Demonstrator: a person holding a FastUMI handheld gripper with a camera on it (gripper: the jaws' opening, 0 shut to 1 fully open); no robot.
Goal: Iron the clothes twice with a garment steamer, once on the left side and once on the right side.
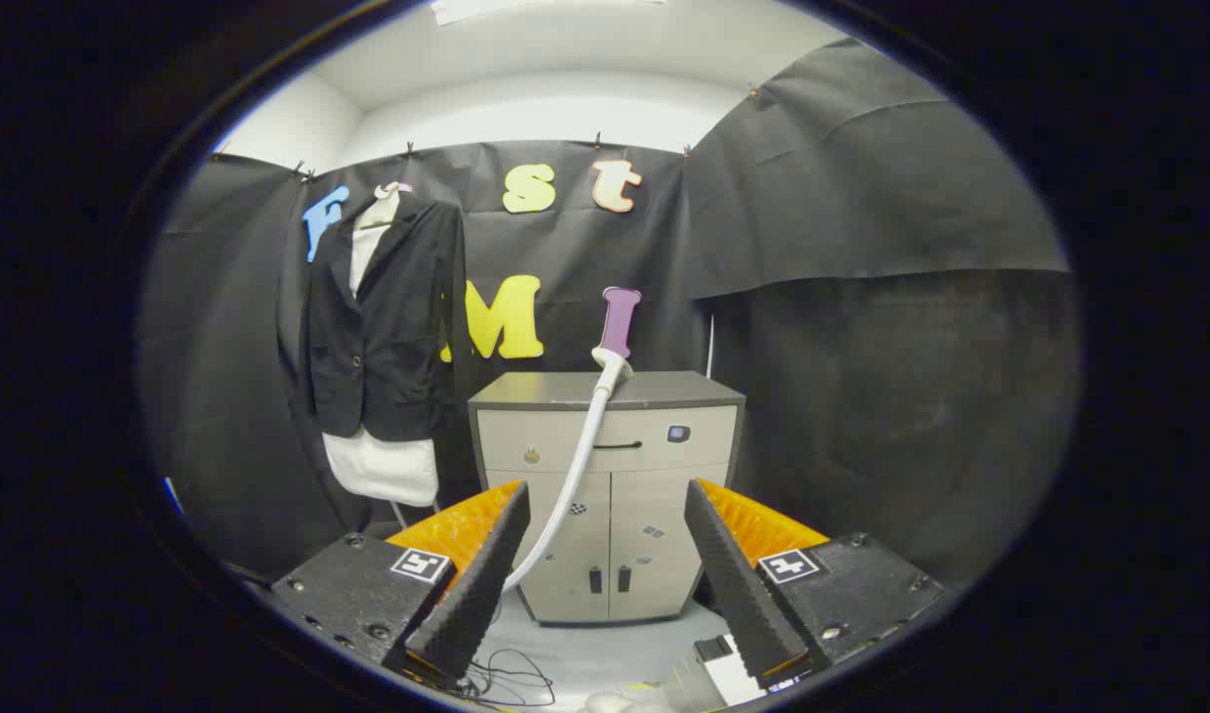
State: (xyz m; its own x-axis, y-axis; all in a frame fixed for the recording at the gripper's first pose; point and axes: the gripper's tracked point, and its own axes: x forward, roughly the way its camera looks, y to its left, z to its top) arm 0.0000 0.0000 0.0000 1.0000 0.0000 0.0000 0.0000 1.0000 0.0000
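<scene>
Black fabric: jacket (382,317), hung over a white garment (382,465) on a hanger high against the booth wall, beyond the left finger and left of the cabinet; front facing out, hem of the white piece showing below.

Grey laminate: cabinet (608,495), drawer above two doors, standing on the floor beyond the fingers, just right of the clothes.

White plastic: steamer hose (577,475), rising in a curve from low between the fingers to a steamer head (610,364) resting at the cabinet's top edge, well apart from the jacket.

Ridged pads: gripper (605,584), fingers wide apart, clamped on nothing; hose passing just ahead of the left finger (476,584), seemingly untouched.

Thin black cables (511,678), loose on the floor below the fingers.

Step in hand, by judgement: fetching the steamer; no pass over either side of the clothes begun. Next move: forward and up to the head on the cabinet, closing on its handle, then across left to the jacket.
</scene>
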